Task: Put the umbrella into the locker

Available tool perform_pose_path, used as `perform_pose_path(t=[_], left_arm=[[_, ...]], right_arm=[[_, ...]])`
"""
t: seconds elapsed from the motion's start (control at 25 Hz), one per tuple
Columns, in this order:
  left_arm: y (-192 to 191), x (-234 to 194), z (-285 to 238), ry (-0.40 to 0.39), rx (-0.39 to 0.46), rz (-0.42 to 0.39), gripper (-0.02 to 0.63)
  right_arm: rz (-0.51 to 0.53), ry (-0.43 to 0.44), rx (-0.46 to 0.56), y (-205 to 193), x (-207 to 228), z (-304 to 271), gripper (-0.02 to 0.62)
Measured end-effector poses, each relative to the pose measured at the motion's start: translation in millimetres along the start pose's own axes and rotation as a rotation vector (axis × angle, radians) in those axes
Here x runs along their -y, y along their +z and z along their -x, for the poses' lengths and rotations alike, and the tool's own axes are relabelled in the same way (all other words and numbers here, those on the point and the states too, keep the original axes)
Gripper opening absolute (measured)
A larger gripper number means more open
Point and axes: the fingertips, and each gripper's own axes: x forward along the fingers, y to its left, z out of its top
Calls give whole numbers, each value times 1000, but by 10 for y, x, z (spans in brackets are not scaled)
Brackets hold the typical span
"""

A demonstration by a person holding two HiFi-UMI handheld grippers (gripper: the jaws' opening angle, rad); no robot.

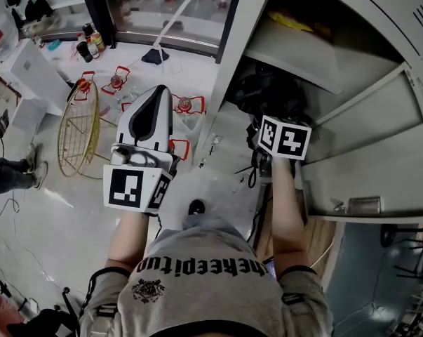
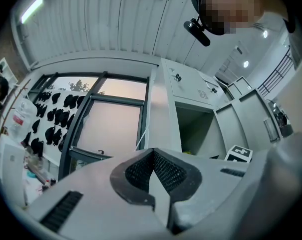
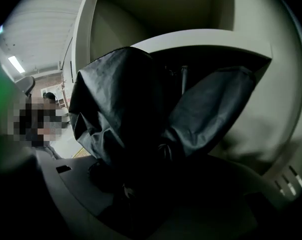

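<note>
Gripping the crumpled black umbrella (image 3: 135, 114) between its jaws, the right gripper (image 3: 140, 189) has the fabric bunched straight ahead of it, at the mouth of the open locker (image 3: 211, 39). Well to its left, the left gripper (image 2: 158, 181) has its jaws pressed together on nothing.

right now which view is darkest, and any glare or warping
Right gripper view is darkest: the black umbrella fills it and the jaw area is in deep shadow. Left gripper view is bright but strongly fisheye, with a ceiling light glaring. Head view is evenly lit, locker interior shadowed.
</note>
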Motion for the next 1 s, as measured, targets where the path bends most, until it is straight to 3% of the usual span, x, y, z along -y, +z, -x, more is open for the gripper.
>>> perform_pose_path(t=[1.0], left_arm=[[-81, -92, -132, 57, -7, -32, 3]], right_arm=[[-6, -53, -87, 279, 318, -659, 249]])
